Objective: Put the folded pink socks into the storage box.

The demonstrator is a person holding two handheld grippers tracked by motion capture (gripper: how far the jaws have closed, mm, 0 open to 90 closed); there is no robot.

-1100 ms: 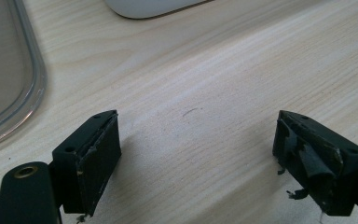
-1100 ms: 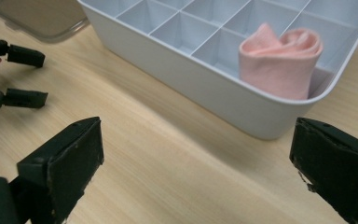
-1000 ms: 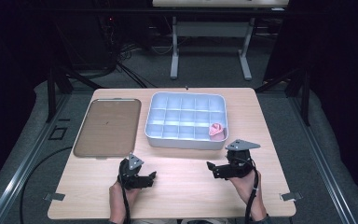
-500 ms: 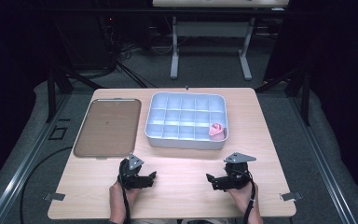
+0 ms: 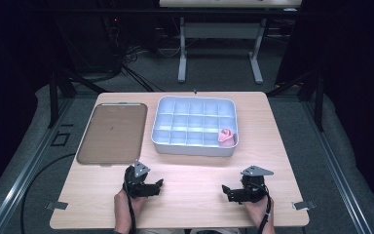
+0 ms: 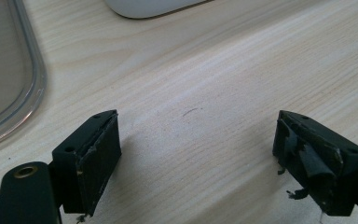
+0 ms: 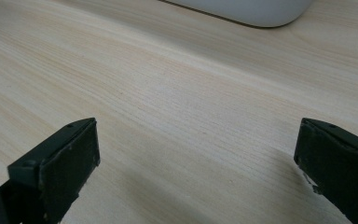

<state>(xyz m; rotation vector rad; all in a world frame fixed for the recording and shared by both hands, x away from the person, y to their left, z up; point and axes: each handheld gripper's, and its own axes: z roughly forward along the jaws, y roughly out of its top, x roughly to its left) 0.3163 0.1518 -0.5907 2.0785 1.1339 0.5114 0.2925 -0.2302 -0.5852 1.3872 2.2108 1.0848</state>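
Along the near edge of the desk (image 5: 190,195), both hands are resting, left tool (image 5: 157,185) and right tool (image 5: 227,191) gaping wide, holding nothing. Beyond, a white divided tray (image 5: 194,144) is holding a pink item (image 5: 226,136) in its near-right compartment, beside a brown tray (image 5: 112,131).

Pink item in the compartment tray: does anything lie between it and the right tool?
Only the tray's own near wall. The pink item sits in the near right compartment of the white tray; bare tabletop separates that wall from the open right tool.
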